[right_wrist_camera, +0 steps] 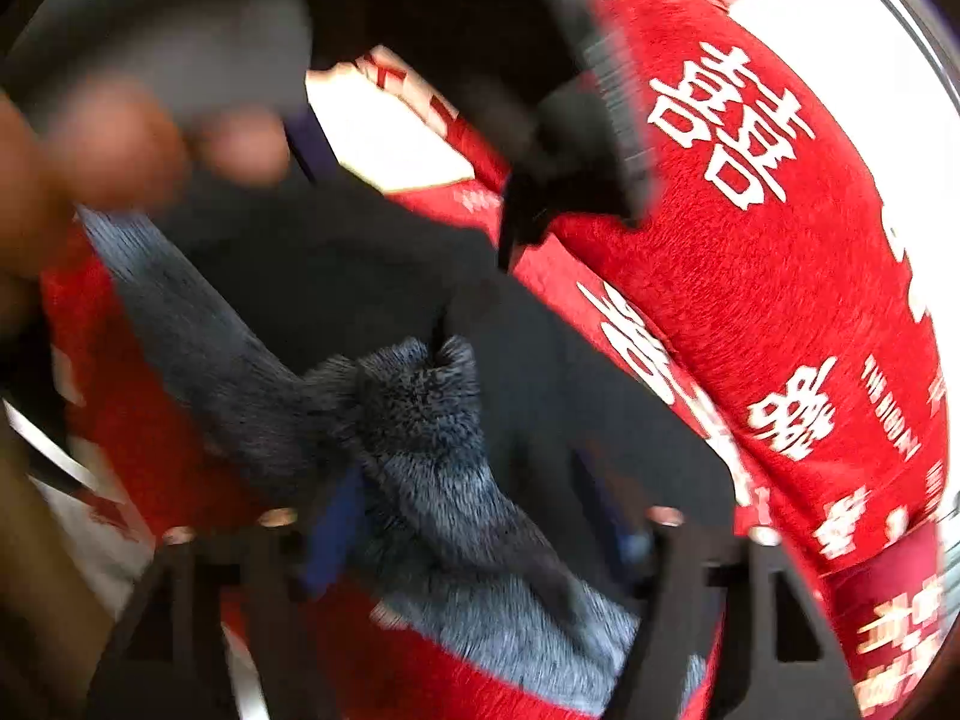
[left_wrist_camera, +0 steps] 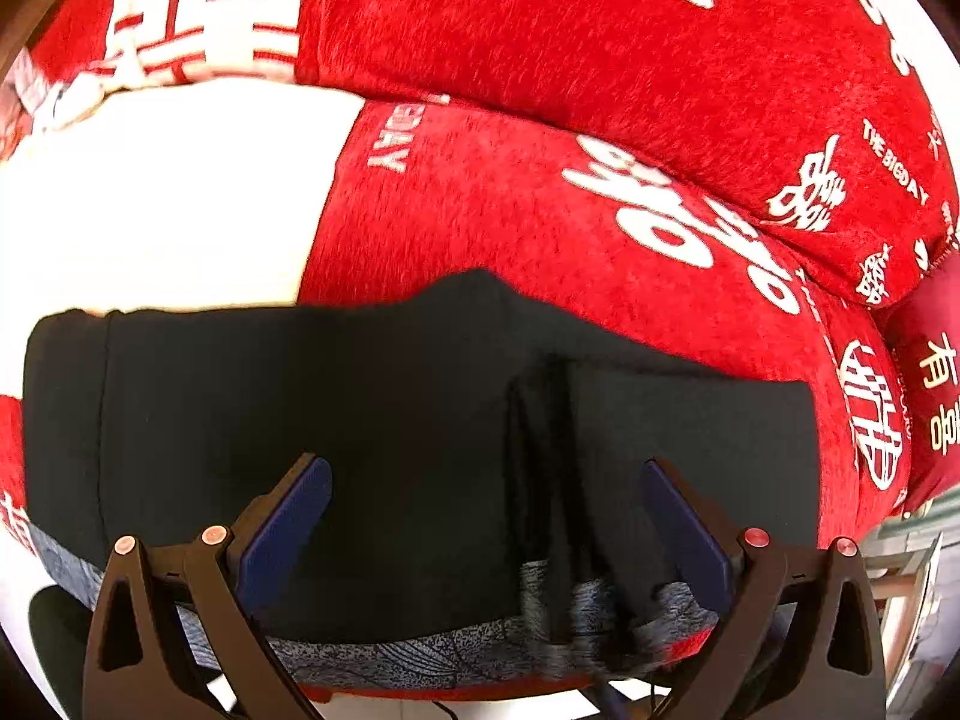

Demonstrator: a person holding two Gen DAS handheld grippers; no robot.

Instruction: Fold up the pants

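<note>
The black pants lie folded flat on a red bed cover, with a grey fleecy lining showing along the near edge. My left gripper is open just above them, its blue pads wide apart with nothing between. In the blurred right wrist view the pants and the turned-out grey lining fill the centre. My right gripper is open over the lining. A hand shows blurred at upper left.
The red cover with white characters spreads all around. A red pillow lies behind the pants and a white patch at the left. A dark red cushion sits at the right edge.
</note>
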